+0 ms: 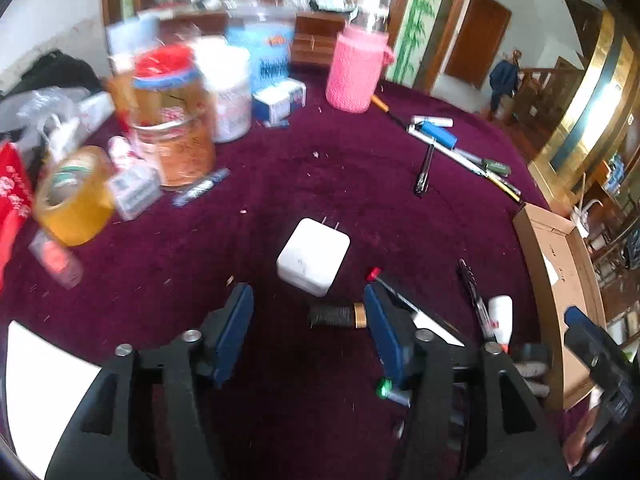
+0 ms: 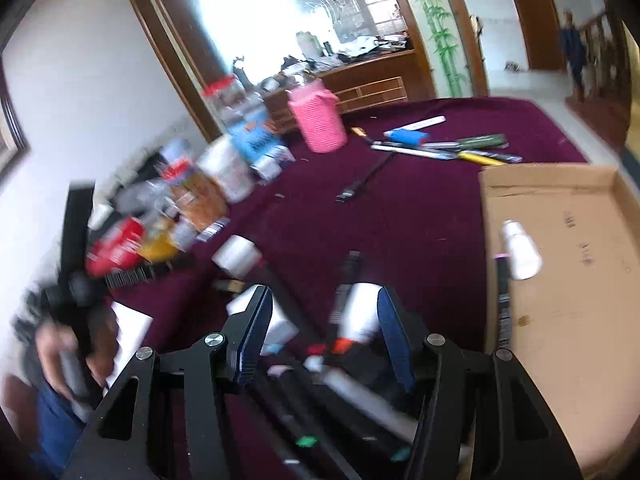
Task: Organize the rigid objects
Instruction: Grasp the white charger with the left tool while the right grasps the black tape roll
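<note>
Left gripper (image 1: 308,316) spread, nothing between its fingers – white charger (image 1: 313,255) just ahead; right gripper (image 2: 324,316) half-open around a white bottle (image 2: 360,312) – grip unclear

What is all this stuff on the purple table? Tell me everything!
Charger plug: one, white, middle, just ahead of the left jaws.
Knitted-cover jar: one, pink, far side.
Pens and markers: several, mixed colours, far right pile.
Cardboard box: one, brown, right edge.
Small bottle: one, white, on the box edge.
Tape roll: one, yellowish, left.
Jars: several, blurred, far left.
Left gripper: black and blue, jaws open, empty.
Right gripper: black and blue, jaws around something white, too blurred to name.
</note>
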A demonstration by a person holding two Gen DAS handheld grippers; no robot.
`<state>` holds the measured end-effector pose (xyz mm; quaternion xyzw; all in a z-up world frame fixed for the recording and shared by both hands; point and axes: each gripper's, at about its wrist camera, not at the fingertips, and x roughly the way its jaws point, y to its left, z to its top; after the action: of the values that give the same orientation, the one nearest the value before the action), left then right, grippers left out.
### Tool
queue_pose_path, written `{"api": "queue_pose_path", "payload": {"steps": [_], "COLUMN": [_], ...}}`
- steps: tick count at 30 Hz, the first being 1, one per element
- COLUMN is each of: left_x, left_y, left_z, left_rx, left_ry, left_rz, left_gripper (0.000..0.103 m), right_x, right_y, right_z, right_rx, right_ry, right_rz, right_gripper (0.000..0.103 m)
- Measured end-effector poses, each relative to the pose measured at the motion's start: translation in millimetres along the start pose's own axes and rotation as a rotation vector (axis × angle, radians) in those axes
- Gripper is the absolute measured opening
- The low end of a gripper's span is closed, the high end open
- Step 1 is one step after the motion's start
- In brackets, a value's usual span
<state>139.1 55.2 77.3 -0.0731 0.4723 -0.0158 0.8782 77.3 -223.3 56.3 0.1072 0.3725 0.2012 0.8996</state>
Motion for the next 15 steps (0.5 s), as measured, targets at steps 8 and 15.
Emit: {"api": "queue_pose_path", "payload": {"steps": [8,15], "left_x": [60,78], "left_y": [-11,-15], "left_z": [15,5], "left_rx": [0.022,0.075], "left_ry": [0.082,0.025], "left_rz": [0.074,0.133], "left_gripper": [0.061,0.048], "right_x": [-5,10], "right_y": [-28,-33], "right_z": [7,-1], "right_rx": [0.124,0.157], "right_ry": [-0.011,0.103], "right_rz": [0.057,-0.029], "right_gripper": [0.049,0.051]}}
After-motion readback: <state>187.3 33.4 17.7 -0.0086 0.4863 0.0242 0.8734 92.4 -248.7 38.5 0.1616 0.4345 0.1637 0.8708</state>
